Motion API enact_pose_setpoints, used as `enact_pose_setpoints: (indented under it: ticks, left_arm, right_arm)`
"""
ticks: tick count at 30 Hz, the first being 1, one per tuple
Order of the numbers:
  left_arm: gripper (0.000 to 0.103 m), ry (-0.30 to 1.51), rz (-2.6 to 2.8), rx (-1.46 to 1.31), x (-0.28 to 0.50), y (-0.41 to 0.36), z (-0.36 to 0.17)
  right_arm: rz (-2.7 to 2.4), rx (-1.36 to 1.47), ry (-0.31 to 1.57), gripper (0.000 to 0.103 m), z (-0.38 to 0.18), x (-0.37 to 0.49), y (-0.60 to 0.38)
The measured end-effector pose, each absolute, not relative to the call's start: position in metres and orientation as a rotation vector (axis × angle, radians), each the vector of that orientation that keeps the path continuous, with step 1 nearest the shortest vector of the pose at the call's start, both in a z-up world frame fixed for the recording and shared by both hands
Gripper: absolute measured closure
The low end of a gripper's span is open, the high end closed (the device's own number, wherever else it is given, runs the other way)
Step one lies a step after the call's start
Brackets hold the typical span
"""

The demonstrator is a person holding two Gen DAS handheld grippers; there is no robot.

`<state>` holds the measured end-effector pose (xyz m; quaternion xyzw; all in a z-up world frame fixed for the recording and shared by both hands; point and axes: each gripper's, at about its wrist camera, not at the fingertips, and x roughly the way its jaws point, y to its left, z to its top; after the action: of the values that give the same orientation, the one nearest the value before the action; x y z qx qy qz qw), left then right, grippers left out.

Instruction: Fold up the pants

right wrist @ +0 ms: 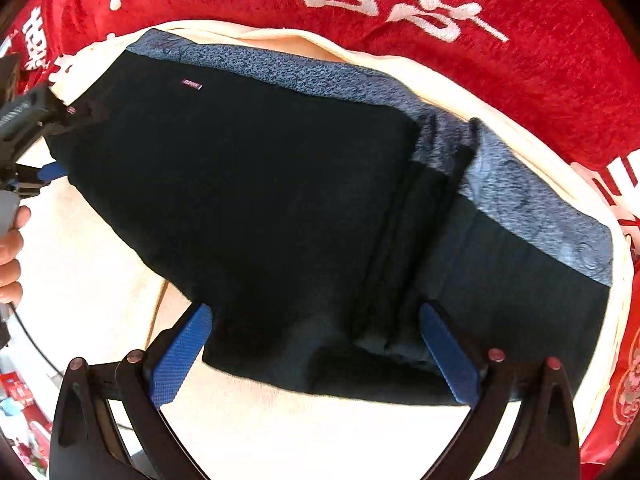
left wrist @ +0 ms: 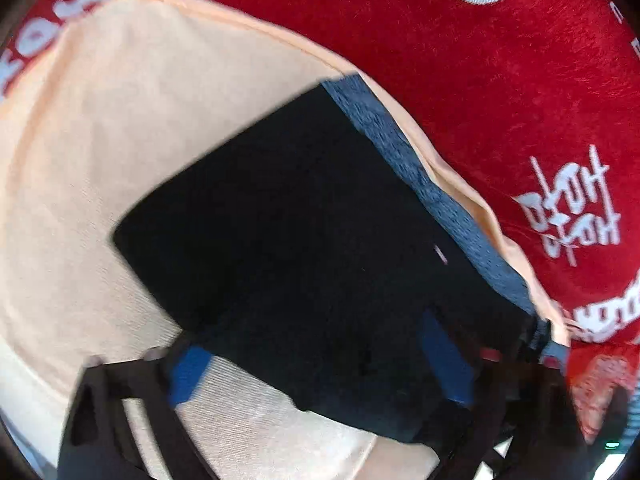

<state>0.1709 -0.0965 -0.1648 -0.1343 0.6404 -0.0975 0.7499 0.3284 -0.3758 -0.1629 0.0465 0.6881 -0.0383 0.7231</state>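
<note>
The dark knit pants, folded flat with a mottled grey-blue waistband along the far edge, lay on a cream ribbed cloth over red plush fabric. Both the left gripper and right gripper had their blue-padded fingers spread apart at the pants' near edge.

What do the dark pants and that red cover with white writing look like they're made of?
The dark folded pants look like soft matte knit, with a mottled blue-grey waistband, perhaps elastic. The red cover with white characters looks like plush velvet: its nap has a streaky sheen.
</note>
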Motion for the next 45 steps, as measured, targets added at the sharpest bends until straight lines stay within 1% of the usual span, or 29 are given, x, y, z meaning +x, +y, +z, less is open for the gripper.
enact_pose_setpoints:
  ticks: [1,2,4,8,10,14,21,24,28,29,30,31,32,37,42,45]
  left_arm:
    - [0.047,1.396,-0.191,-0.247,0.171,-0.098,-0.163]
    - [0.055,1.390,-0.189,-0.211,0.171,-0.100,-0.162]
    - [0.065,1.346,-0.228,-0.145,0.165,-0.109,-0.156]
    - [0.066,1.230,-0.231,0.141,0.143,-0.142,-0.145]
    - [0.066,1.200,-0.231,0.222,0.137,-0.151,-0.146]
    - [0.066,1.158,-0.234,0.304,0.129,-0.157,-0.149]
    - [0.066,1.088,-0.232,0.420,0.115,-0.173,-0.152]
    - [0.066,1.076,-0.234,0.431,0.113,-0.178,-0.151]
    - [0.066,1.058,-0.240,0.447,0.111,-0.178,-0.150]
    - [0.066,1.052,-0.243,0.453,0.108,-0.179,-0.149]
    - [0.066,1.048,-0.246,0.461,0.108,-0.180,-0.148]
    - [0.066,1.055,-0.249,0.472,0.105,-0.183,-0.148]
    - [0.066,1.048,-0.253,0.486,0.102,-0.188,-0.147]
    - [0.066,0.964,-0.311,0.535,0.083,-0.208,-0.121]
    - [0.066,0.908,-0.374,0.522,0.065,-0.235,-0.078]
    - [0.066,0.864,-0.429,0.514,0.042,-0.266,-0.049]
  right_arm:
    - [-0.094,0.127,1.515,0.000,-0.153,0.330,-0.382]
    - [-0.094,0.167,1.508,0.000,-0.141,0.333,-0.390]
    - [-0.073,0.235,1.500,0.000,-0.123,0.345,-0.402]
    - [0.028,0.358,1.514,0.000,-0.098,0.394,-0.407]
    - [0.112,0.396,1.531,0.000,-0.093,0.423,-0.395]
    - [0.289,0.389,1.624,0.000,-0.095,0.470,-0.335]
    - [0.442,0.154,1.768,0.000,-0.106,0.489,-0.213]
    - [0.498,0.074,1.848,0.000,-0.123,0.495,-0.176]
    - [0.481,-0.037,1.986,0.000,-0.161,0.487,-0.151]
    - [0.469,-0.050,2.005,0.010,-0.167,0.485,-0.150]
    - [0.461,-0.047,2.021,0.047,-0.171,0.484,-0.150]
    - [0.446,-0.034,2.033,0.067,-0.173,0.483,-0.154]
    - [0.431,-0.008,2.029,0.082,-0.171,0.482,-0.161]
    - [0.496,0.150,1.890,0.084,-0.129,0.458,-0.206]
    - [0.525,0.397,1.712,0.084,-0.071,0.402,-0.274]
    - [0.534,0.532,1.581,0.084,-0.035,0.360,-0.319]
